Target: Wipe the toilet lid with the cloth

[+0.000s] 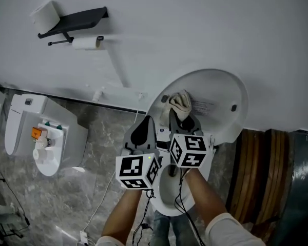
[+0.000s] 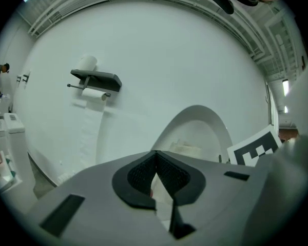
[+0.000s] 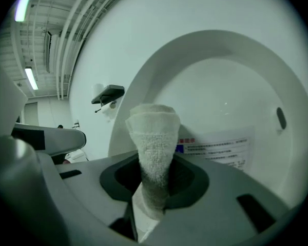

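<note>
Nothing legible anywhere. Just beyond the jaws of the right gripper (image 3: 154, 182) and to their right, on the raised toilet lid (image 3: 231, 76): a white sticker (image 3: 215, 147) with a blue mark and lines of fine print, too small to read. On the gripper cubes (image 1: 190, 150): black-and-white square markers, no characters.

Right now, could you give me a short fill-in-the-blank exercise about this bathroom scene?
The right claw grips a white ____.
The left claw is shut and holds ____.
The lid of the ____ stands raised.
A spare paper roll lies on the black ____.
Missing words: cloth; nothing; toilet; shelf.
</note>
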Demonstrator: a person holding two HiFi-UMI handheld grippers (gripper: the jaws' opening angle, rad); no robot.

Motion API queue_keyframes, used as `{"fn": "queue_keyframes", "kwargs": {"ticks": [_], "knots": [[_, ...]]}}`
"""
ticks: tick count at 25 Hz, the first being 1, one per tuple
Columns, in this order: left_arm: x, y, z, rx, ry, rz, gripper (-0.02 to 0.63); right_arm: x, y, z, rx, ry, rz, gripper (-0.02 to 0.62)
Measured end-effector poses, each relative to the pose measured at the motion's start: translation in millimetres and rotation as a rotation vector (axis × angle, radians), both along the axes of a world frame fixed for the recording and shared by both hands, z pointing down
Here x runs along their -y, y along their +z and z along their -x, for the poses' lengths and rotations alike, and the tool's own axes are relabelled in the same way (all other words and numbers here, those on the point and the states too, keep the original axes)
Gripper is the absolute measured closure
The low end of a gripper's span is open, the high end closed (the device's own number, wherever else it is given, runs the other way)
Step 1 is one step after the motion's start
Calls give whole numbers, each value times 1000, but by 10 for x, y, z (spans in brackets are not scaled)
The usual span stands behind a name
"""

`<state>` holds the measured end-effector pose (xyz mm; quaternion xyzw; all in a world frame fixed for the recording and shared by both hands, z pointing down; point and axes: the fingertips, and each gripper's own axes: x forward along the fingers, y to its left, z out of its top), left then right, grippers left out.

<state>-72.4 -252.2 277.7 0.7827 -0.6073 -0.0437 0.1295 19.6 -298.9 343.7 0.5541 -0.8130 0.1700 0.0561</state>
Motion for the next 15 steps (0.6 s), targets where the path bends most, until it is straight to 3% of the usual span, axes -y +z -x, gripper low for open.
{"fn": "queue_keyframes", "kwargs": {"ticks": [11, 15], "knots": [[82, 106, -1521, -26, 200, 10, 594, -130, 182, -1811, -59, 262, 27, 499], [88, 102, -1984, -23, 263, 11, 594, -204, 236, -2242, -67, 326, 39, 499]]}}
